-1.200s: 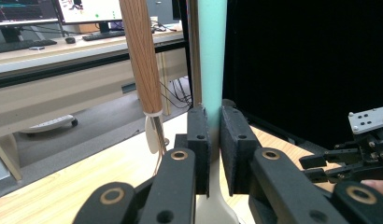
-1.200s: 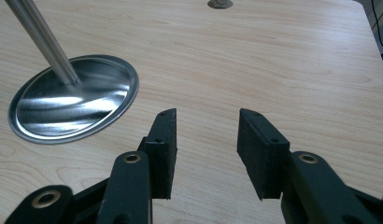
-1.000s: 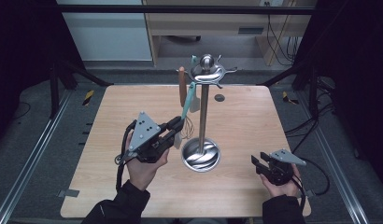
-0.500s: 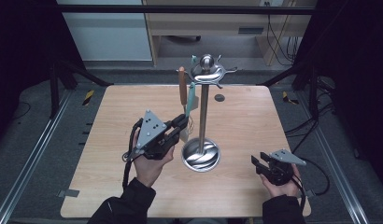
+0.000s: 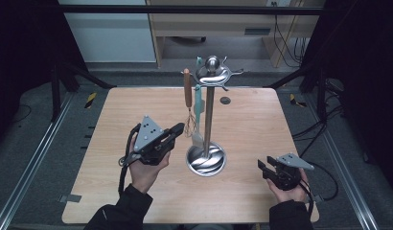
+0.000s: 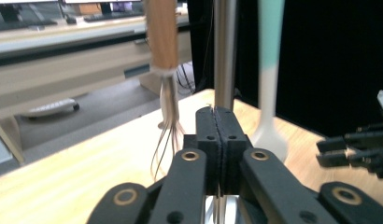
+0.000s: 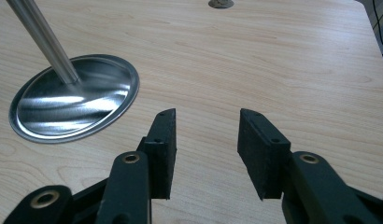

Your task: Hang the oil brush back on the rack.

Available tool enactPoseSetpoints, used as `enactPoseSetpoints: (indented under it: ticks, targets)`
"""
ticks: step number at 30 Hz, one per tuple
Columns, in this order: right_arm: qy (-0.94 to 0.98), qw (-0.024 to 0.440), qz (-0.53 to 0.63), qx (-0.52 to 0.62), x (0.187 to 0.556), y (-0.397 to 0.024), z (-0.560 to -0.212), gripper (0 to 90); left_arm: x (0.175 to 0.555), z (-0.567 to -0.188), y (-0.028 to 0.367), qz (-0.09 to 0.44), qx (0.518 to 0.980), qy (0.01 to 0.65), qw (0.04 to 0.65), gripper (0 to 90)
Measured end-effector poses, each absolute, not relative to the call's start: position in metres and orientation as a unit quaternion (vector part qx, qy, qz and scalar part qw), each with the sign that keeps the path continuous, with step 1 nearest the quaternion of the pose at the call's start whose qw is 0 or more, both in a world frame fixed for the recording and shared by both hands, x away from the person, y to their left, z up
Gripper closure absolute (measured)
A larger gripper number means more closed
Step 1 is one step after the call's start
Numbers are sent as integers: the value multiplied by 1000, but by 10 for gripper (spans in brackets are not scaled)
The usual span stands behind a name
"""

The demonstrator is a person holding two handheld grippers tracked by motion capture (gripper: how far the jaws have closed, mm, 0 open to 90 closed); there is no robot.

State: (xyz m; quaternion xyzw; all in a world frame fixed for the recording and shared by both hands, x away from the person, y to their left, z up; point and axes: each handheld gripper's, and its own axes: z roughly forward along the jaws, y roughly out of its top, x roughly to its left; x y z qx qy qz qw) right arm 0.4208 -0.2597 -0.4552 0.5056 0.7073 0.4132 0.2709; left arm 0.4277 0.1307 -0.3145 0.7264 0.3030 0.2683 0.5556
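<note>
Two utensils hang on my rack [image 5: 208,100] at the worktop's [image 5: 113,201] centre: the whisk [image 5: 188,98] and the spatula [image 5: 198,112], both at about 10 o'clock of its round base. I judge nothing is unhooked yet. My left tongs [image 5: 179,128] are closed and empty, level, tips just beside the whisk wires. My right tongs [image 5: 261,167] rest open at 4 o'clock, pointing toward the base

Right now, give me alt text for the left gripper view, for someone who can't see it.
The left tongs, jaws shut with nothing between them, point at a steel stand pole on a wooden table. A wooden-handled whisk hangs left of the pole, a mint-and-white spatula right.
</note>
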Motion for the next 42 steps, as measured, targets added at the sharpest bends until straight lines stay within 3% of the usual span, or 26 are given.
enactPoseSetpoints:
  ticks: [20,32,42]
  targets:
    - [708,270,407,510,422,-260,-459,501,431,-387,200,231,777,360,461,698]
    - [706,266,404,517,422,-261,-461,454,440,-424,232,216,790,385,426,449]
    - [711,262,388,525,424,-264,-466,449,437,-456,278,199,794,416,397,351]
